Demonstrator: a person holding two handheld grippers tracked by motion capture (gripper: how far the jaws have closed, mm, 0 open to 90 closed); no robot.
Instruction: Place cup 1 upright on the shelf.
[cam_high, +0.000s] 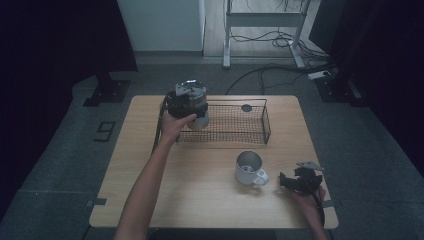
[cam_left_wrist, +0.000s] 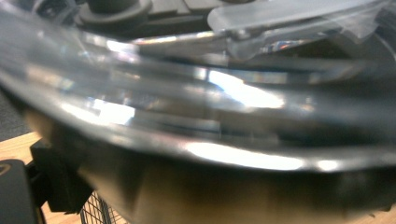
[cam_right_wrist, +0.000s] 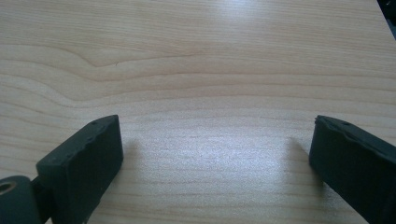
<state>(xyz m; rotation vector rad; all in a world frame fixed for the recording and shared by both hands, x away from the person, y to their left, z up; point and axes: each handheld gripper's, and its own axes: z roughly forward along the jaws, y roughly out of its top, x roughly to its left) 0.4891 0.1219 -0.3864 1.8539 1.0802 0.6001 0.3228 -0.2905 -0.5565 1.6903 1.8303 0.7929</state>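
Left gripper (cam_high: 192, 107) clamped on shiny round steel pot (cam_high: 196, 95), held over left end of black wire mesh basket (cam_high: 240, 131); steel mug (cam_high: 249, 168) on wooden table (cam_high: 200, 190); right gripper (cam_high: 286, 181) jaws apart, resting near right edge

A light wooden table (cam_high: 210, 200) carries a black wire-mesh basket (cam_high: 267, 122) along its far edge, with a small dark round disc (cam_high: 246, 108) lying inside it near the far right corner. A shiny metal mug with a side handle (cam_high: 249, 169) stands upright on the bare wood, nearer the front and well apart from the basket. On the grey floor beyond are a black figure "9" marker (cam_high: 105, 131), a white metal desk frame (cam_high: 262, 20) and loose black cables (cam_high: 272, 70).
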